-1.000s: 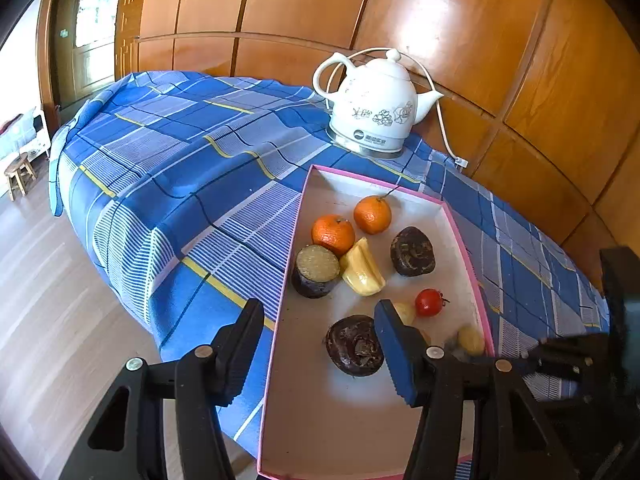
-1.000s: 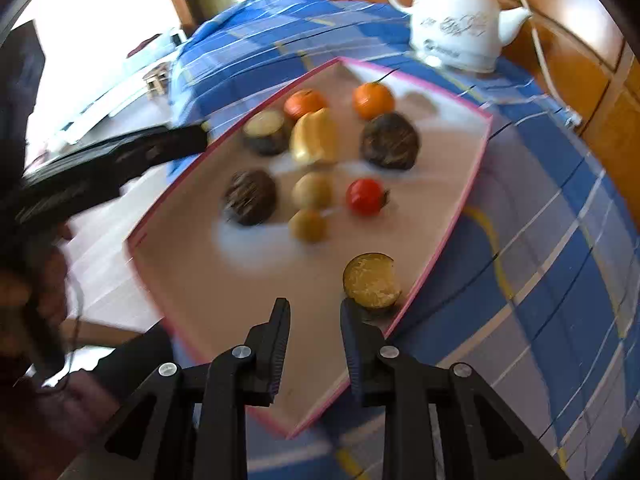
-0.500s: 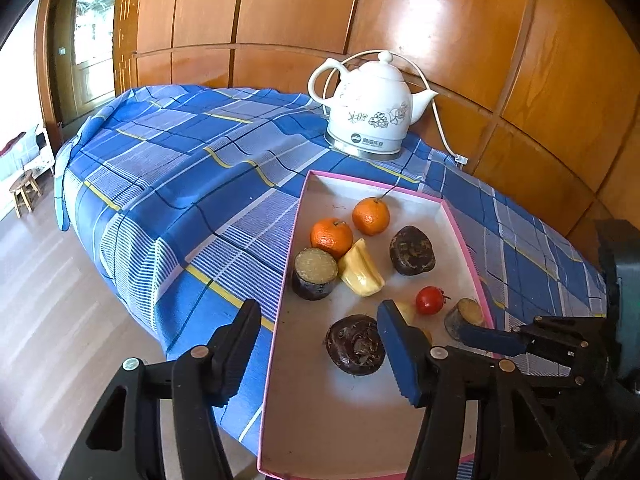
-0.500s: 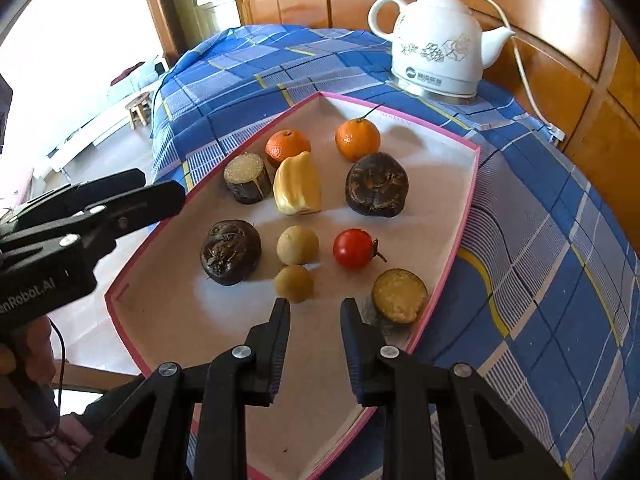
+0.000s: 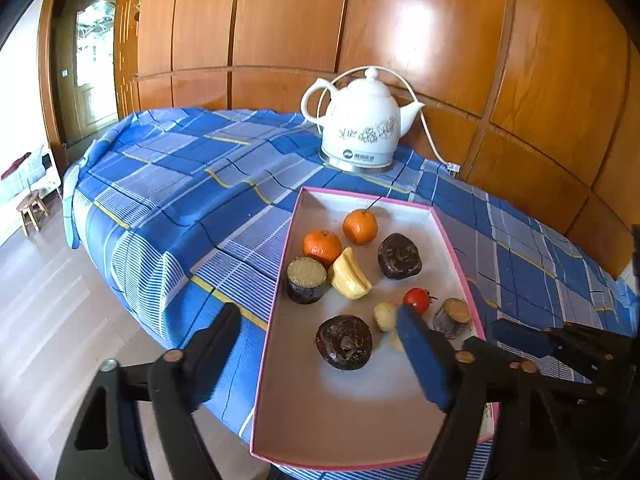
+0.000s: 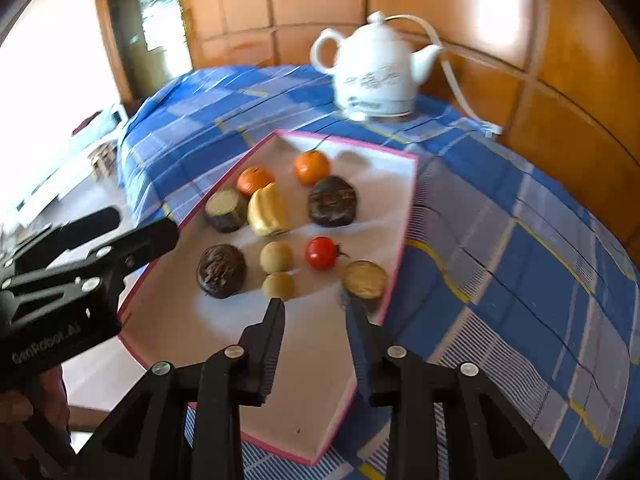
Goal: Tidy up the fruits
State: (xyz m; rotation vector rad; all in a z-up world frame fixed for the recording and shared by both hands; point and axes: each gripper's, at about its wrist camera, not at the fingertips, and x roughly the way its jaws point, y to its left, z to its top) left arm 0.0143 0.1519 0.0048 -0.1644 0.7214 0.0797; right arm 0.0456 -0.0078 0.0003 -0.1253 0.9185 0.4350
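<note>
A pink-rimmed tray (image 5: 276,300) (image 6: 402,216) holds several fruits: two oranges (image 5: 360,227) (image 6: 311,167), a yellow piece (image 5: 349,276) (image 6: 267,210), two dark wrinkled fruits (image 5: 344,342) (image 6: 221,270), a red tomato (image 5: 416,299) (image 6: 321,253), two small tan fruits (image 6: 276,256) and two cut dark cylinders (image 5: 306,279) (image 6: 364,278). My left gripper (image 5: 320,340) is open and empty, low over the tray's near left part. My right gripper (image 6: 314,306) is open and empty, just short of the cut cylinder at the tray's right edge.
A white ceramic kettle (image 5: 362,128) (image 6: 378,74) with a cord stands behind the tray on the blue plaid cloth (image 5: 180,200). Wood panelling (image 5: 440,40) backs the table. The table edge drops to the floor (image 5: 48,300) at the left.
My right gripper has opened wider and pulled back and up from the tray; its view now takes in the kettle and wall. My left gripper has tilted up slightly. The fruits have not moved.
</note>
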